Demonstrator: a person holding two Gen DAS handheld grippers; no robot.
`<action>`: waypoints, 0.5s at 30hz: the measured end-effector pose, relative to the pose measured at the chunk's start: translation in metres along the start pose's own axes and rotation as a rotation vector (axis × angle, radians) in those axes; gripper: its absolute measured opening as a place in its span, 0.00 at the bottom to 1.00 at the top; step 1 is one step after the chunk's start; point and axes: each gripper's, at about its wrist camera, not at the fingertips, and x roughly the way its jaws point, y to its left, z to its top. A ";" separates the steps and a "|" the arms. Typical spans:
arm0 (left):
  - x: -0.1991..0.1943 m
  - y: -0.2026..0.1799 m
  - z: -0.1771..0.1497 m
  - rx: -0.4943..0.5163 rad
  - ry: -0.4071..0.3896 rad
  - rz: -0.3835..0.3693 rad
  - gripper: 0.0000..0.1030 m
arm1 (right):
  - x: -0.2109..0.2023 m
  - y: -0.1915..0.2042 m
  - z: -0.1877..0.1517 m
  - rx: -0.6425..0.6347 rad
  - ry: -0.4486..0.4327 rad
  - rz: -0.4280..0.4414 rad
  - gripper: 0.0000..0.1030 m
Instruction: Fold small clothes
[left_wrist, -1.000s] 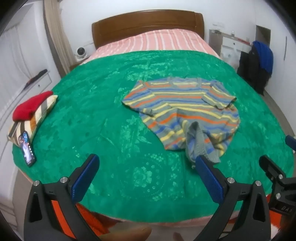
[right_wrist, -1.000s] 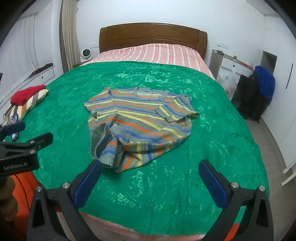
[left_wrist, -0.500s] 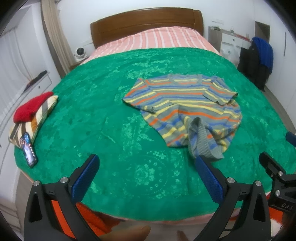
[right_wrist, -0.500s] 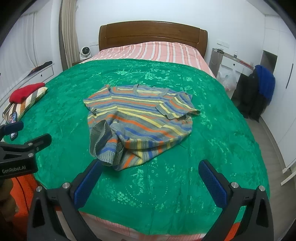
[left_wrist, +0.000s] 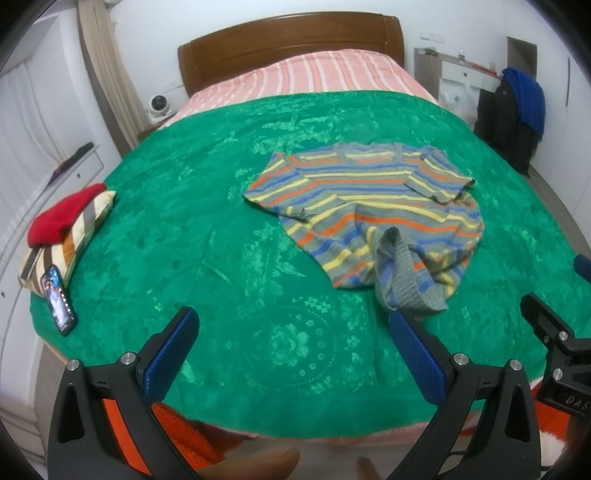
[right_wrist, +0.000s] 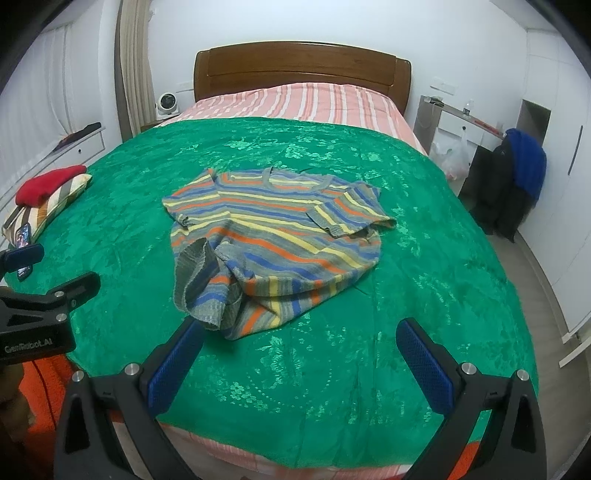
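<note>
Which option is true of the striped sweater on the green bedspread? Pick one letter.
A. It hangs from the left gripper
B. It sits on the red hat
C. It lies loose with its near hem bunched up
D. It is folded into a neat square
C: the striped sweater lies free on the green bedspread, its near hem rumpled, and both the left gripper and the right gripper are open and empty.

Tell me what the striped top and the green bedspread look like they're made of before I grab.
Striped top: looks like a soft knit, probably wool or acrylic; its ribbed grey hem and cuffs show, and it slumps in thick folds. Green bedspread: seems a smooth woven jacquard or satin; a glossy floral pattern catches the light.
</note>
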 end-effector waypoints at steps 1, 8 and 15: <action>0.000 0.000 0.000 0.000 0.001 0.000 1.00 | 0.000 -0.001 0.000 0.000 0.000 -0.006 1.00; 0.000 -0.001 -0.001 -0.001 0.000 -0.008 1.00 | -0.001 -0.003 0.001 0.006 -0.002 -0.022 1.00; 0.000 -0.002 -0.001 -0.008 0.012 -0.022 1.00 | 0.001 -0.002 -0.001 -0.003 0.007 -0.039 1.00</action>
